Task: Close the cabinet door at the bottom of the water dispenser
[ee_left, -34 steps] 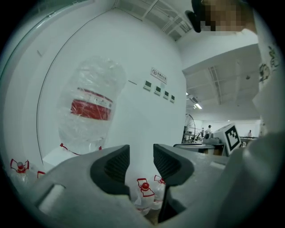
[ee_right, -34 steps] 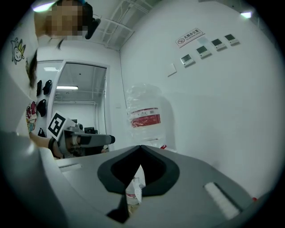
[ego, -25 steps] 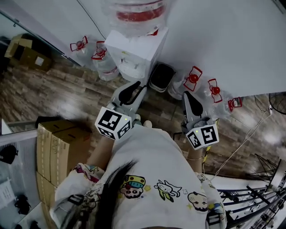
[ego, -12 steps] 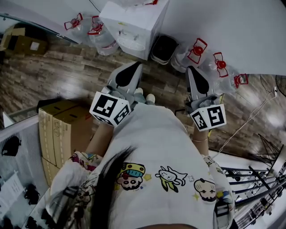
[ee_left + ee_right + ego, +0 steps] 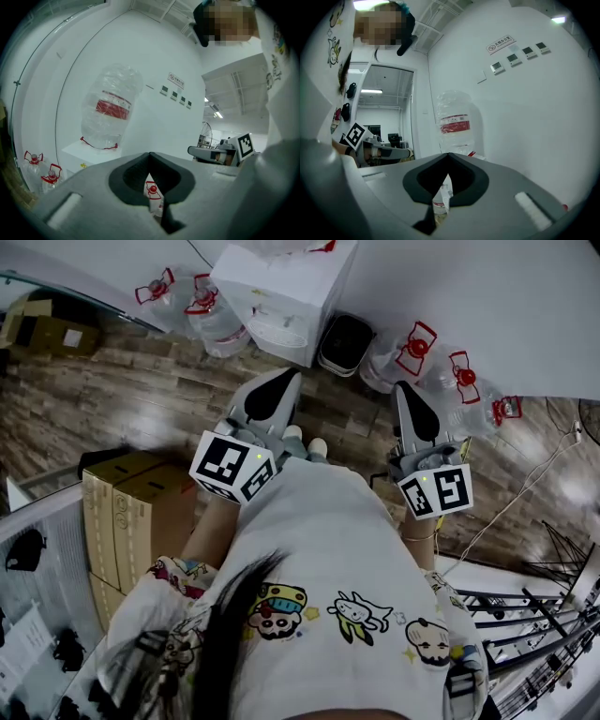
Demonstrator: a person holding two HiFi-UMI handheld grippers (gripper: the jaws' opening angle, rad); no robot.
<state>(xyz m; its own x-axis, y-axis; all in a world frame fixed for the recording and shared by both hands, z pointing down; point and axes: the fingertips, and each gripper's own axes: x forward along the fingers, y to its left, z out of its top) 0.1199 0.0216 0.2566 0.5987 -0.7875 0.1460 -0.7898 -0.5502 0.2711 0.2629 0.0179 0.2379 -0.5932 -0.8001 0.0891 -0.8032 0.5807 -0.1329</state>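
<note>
The white water dispenser stands against the wall at the top of the head view, and its bottom cabinet door cannot be made out from above. Both grippers are held side by side in front of it, well short of it. My left gripper points at the dispenser with its jaws shut and nothing between them. My right gripper is shut and empty too. In the left gripper view the closed jaw tips sit below the big bottle on the dispenser. The right gripper view shows closed tips and the same bottle.
A black bin stands right of the dispenser. Spare bottles with red caps lie on both sides of it. Cardboard boxes stand at the person's left. A cable and a metal rack are at the right.
The left gripper's jaws stood apart one second ago and are now together. The head view has shifted, so the dispenser sits higher in the picture. Both grippers have hardly moved since half a second ago.
</note>
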